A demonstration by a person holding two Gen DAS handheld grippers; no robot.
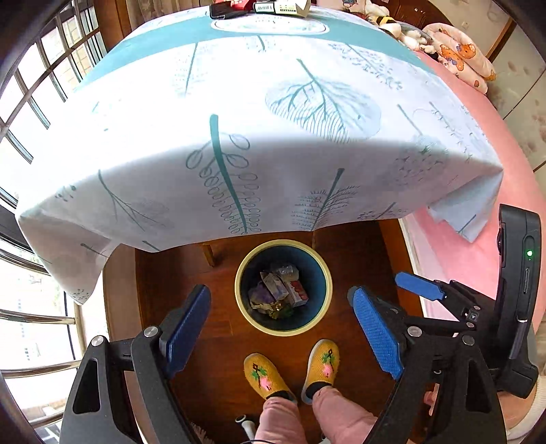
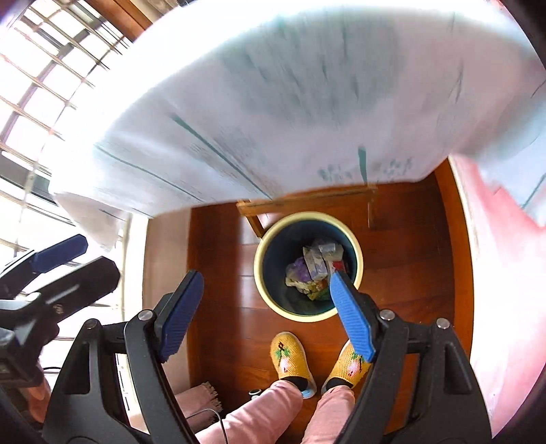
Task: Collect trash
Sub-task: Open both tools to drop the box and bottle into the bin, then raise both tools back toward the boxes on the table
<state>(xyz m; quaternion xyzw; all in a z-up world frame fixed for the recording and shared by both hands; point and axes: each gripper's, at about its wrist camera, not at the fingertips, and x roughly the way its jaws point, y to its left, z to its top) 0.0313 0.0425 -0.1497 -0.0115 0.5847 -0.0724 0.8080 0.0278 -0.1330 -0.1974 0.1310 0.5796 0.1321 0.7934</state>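
A round bin with a cream rim and dark blue inside stands on the wooden floor below the table edge; the right wrist view shows the same bin. Crumpled wrappers and small cartons lie at its bottom, seen too as trash. My left gripper hangs open above the bin, nothing between its blue pads. My right gripper is open and empty too, just left of the bin's mouth. It also shows as the right gripper at the right of the left view.
A table under a white and teal leaf-print cloth fills the upper view, with boxes at its far edge. A pink bed lies right, barred windows left. A person's yellow slippers stand before the bin.
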